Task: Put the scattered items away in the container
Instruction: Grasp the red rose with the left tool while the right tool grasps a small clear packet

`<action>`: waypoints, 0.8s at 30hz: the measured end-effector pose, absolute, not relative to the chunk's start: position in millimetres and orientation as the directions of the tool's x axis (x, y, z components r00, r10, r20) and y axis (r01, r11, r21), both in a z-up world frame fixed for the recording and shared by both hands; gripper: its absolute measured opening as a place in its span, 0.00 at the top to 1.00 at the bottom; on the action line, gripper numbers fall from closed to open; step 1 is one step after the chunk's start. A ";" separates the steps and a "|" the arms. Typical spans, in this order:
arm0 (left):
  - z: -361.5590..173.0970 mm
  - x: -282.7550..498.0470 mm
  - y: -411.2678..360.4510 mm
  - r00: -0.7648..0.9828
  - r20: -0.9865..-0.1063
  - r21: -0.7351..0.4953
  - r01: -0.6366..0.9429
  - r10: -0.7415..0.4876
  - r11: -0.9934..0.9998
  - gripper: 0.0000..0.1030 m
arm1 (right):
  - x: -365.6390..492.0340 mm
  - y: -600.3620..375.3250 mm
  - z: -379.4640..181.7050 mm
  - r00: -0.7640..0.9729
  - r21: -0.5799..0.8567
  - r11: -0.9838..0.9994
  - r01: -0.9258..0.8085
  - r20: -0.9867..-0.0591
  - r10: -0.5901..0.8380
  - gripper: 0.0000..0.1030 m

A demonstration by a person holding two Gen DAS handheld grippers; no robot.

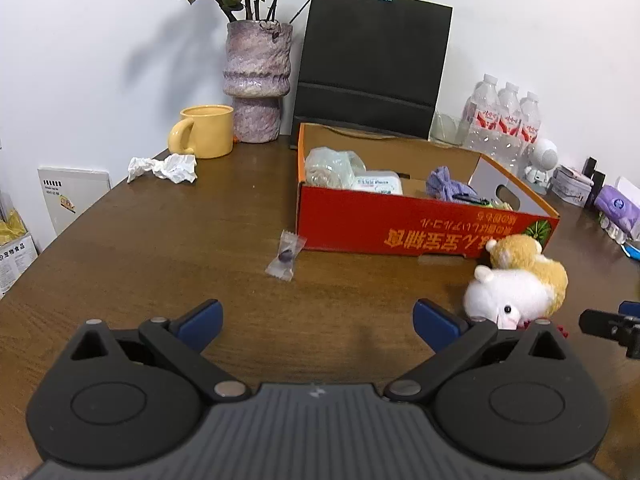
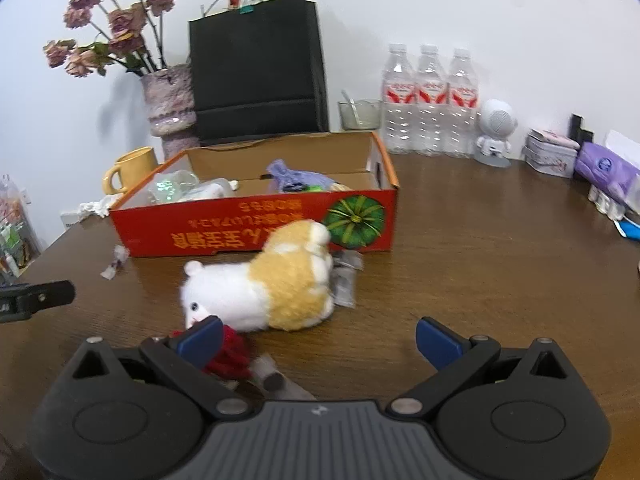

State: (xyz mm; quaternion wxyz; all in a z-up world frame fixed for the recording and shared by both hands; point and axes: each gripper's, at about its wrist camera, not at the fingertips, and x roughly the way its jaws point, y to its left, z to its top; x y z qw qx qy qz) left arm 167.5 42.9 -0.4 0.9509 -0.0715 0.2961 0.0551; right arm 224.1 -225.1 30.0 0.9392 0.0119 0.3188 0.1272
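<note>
Both tongs hang wide open over the table [image 1: 160,240] and hold nothing: the left tongs [image 1: 318,320] face bare wood with the candy [image 1: 286,256] ahead, the right tongs [image 2: 318,336] sit just short of the plush [image 2: 264,288]. The plush lies on its side just in front of the box [image 2: 256,228], near its pumpkin corner. Judged step: the right tongs take the plush. Centre the jaws across the body, not the head, close on the fur, then lift clear of the front wall before moving over the box. A red knitted piece [image 2: 230,354] and a grey tube [image 2: 274,380] lie partly under the left finger [image 2: 200,338]; what they are is unclear. A crumpled wrapper [image 2: 346,280] behind the plush is blurred.
</note>
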 end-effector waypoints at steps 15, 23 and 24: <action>-8.0 165.9 -29.0 0.793 -0.598 -0.162 0.024 -0.118 0.987 0.00 | 214.2 -224.9 9.8 0.710 0.011 0.942 -0.335 -0.655 0.260 0.13; -8.2 185.1 -67.5 0.772 -0.623 -0.138 0.050 -0.126 0.989 0.00 | 223.6 -221.9 5.7 0.686 -0.003 0.914 -0.407 -0.662 0.303 0.26; -8.8 188.3 -70.8 0.769 -0.627 -0.138 0.048 -0.125 0.989 0.01 | 225.1 -221.1 5.3 0.682 -0.005 0.909 -0.416 -0.662 0.309 0.27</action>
